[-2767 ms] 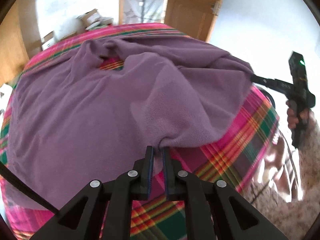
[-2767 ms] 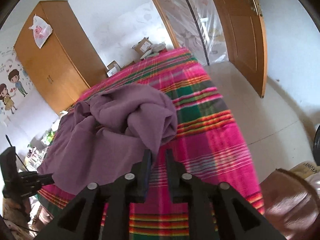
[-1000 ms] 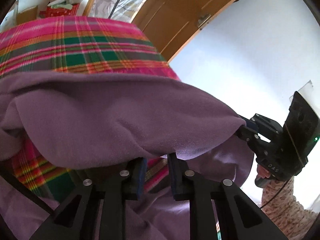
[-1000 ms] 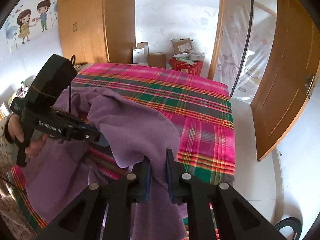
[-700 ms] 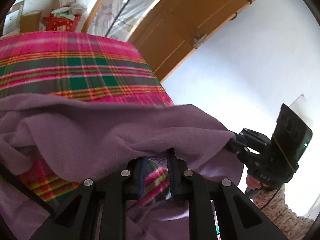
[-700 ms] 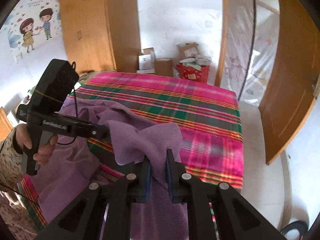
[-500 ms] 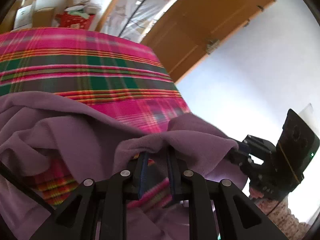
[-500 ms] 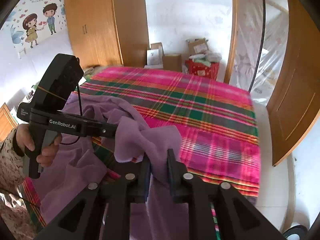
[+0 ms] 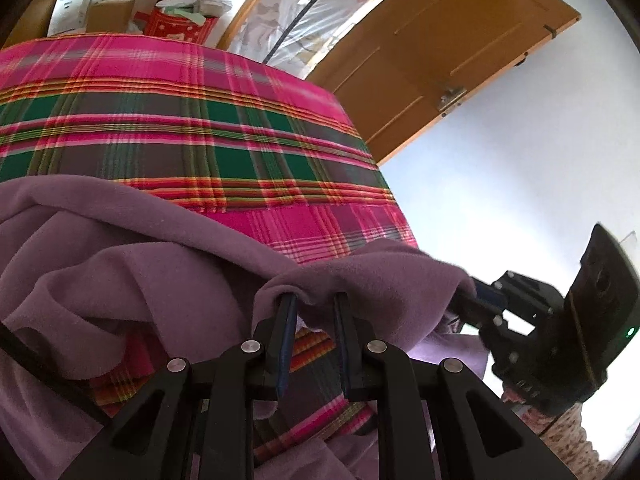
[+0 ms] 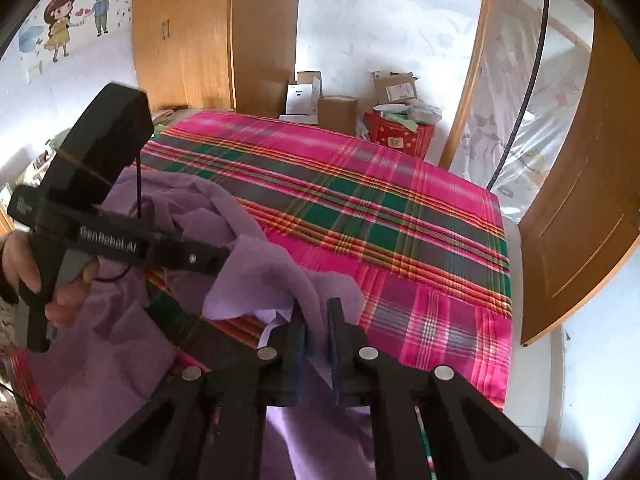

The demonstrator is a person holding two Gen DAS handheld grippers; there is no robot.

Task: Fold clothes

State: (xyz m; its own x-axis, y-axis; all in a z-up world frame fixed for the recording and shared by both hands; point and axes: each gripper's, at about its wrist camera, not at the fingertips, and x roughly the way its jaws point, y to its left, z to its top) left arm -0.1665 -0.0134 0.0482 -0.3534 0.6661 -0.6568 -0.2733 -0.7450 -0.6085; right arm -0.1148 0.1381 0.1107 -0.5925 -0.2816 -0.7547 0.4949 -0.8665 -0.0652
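purple fleece (image 9: 168, 280) drapes over both claws, hiding their tips.

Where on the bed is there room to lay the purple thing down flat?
The far part of the plaid bed is bare, from the purple cloth back to the boxes and across to the door side. The near corner is crowded: bunched cloth, the left claw and the right claw.
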